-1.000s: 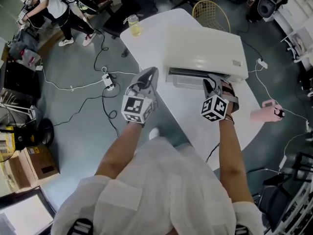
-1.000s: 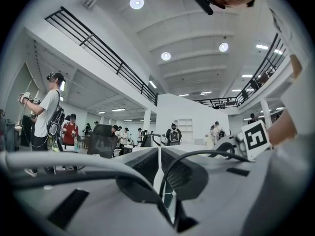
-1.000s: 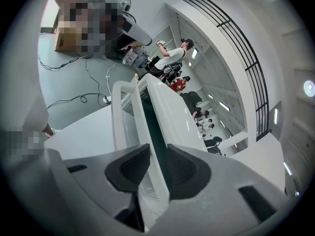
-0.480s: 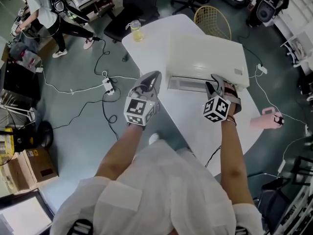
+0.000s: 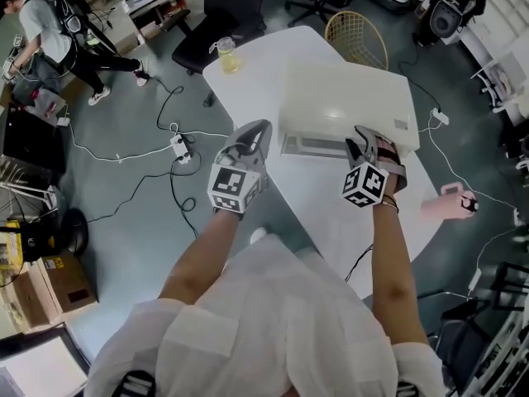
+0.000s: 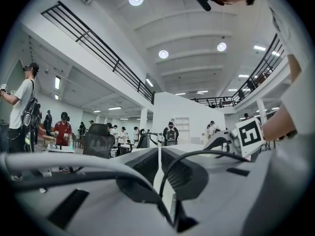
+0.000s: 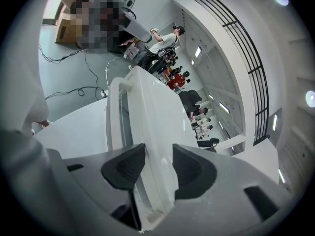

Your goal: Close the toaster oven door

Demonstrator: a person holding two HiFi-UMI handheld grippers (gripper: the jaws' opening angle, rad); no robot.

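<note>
The white toaster oven [image 5: 347, 98] stands on the white table [image 5: 331, 209], its door [image 5: 318, 145] upright against the front. In the right gripper view the oven [image 7: 152, 107] and its door handle [image 7: 114, 112] fill the middle. My right gripper [image 5: 359, 141] sits just before the door's right end. Its jaws have just been opening and now stand open [image 7: 158, 168]; the oven's front edge shows through the gap, and neither pad presses on it. My left gripper [image 5: 254, 131] hovers beyond the table's left edge, pointing level, shut on nothing [image 6: 159, 163].
A cup of yellow drink [image 5: 225, 48] stands at the table's far corner. A wire chair [image 5: 357, 27] is behind the oven. Cables and a power strip [image 5: 178, 143] lie on the floor at left. A person [image 5: 50, 31] stands far left. A pink object [image 5: 450, 203] lies right of the table.
My right gripper's jaws stand wider apart than a second ago, and it has drawn slightly back from the door. The left gripper has stayed put. The person at far left walked further left.
</note>
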